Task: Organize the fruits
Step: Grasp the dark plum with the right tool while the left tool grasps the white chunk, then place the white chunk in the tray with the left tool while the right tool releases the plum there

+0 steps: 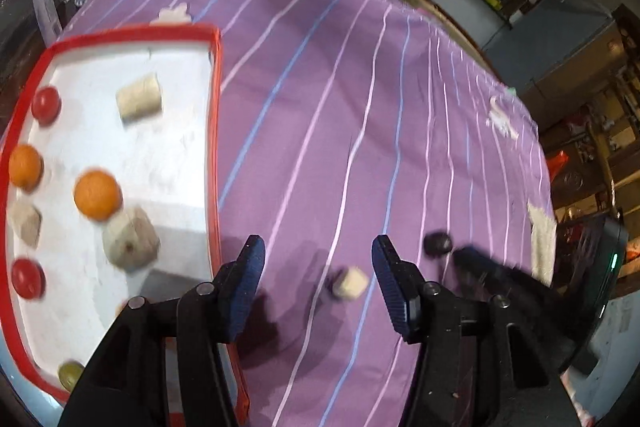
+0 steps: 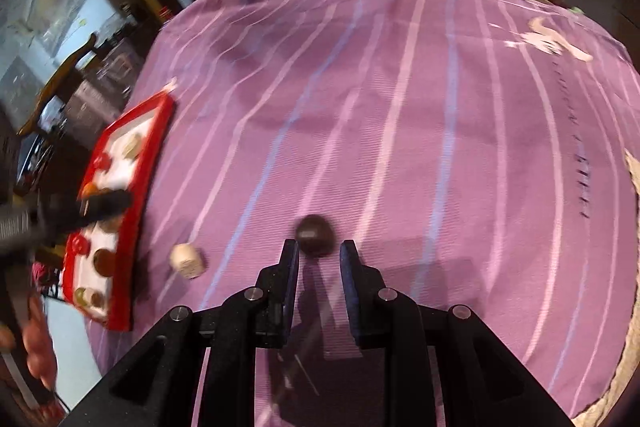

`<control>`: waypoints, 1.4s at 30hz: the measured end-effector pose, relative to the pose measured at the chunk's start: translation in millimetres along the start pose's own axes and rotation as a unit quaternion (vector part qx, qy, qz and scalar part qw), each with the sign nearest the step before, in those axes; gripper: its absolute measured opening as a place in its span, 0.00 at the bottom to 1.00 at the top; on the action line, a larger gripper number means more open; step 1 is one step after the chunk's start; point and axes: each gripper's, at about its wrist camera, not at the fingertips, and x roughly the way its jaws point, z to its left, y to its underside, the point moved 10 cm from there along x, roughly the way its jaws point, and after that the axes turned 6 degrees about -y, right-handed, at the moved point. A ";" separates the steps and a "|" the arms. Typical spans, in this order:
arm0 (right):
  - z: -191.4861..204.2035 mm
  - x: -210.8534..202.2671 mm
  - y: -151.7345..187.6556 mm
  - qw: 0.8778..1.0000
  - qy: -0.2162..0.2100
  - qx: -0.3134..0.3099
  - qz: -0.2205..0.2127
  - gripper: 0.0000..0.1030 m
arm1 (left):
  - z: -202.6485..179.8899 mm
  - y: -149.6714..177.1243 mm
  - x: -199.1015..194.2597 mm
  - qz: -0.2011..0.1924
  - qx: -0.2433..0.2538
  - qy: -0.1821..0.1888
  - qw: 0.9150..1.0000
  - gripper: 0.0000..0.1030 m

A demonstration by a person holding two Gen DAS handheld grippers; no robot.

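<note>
Purple striped cloth [image 1: 360, 107], no readable labels; left fingers [image 1: 318, 283] spread & empty, right fingers [image 2: 319, 259] clenched, empty.

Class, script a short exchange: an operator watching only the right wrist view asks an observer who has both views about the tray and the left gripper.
Operator: The tray is a blur for me. What fruit is on it?
Observer: The red-rimmed tray holds an orange right beside a large beige fruit.
Operator: The left gripper is only a dark smear here. Is it carrying anything?
Observer: No. The left gripper is open and empty; the small beige piece lies on the cloth below it.
</note>
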 end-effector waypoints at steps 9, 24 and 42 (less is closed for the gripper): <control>-0.2 3.2 -9.6 1.000 -0.008 -0.002 0.000 0.23 | -33.8 28.8 20.2 0.000 0.091 -0.022 0.996 0.53; 37.3 26.3 -6.9 0.997 -0.007 -0.078 0.020 0.23 | -41.8 35.3 39.5 -0.012 0.137 -0.058 0.989 0.21; 35.2 32.5 -16.2 0.998 -0.007 -0.054 0.019 0.24 | -28.4 33.6 -4.4 -0.026 0.078 -0.027 0.996 0.21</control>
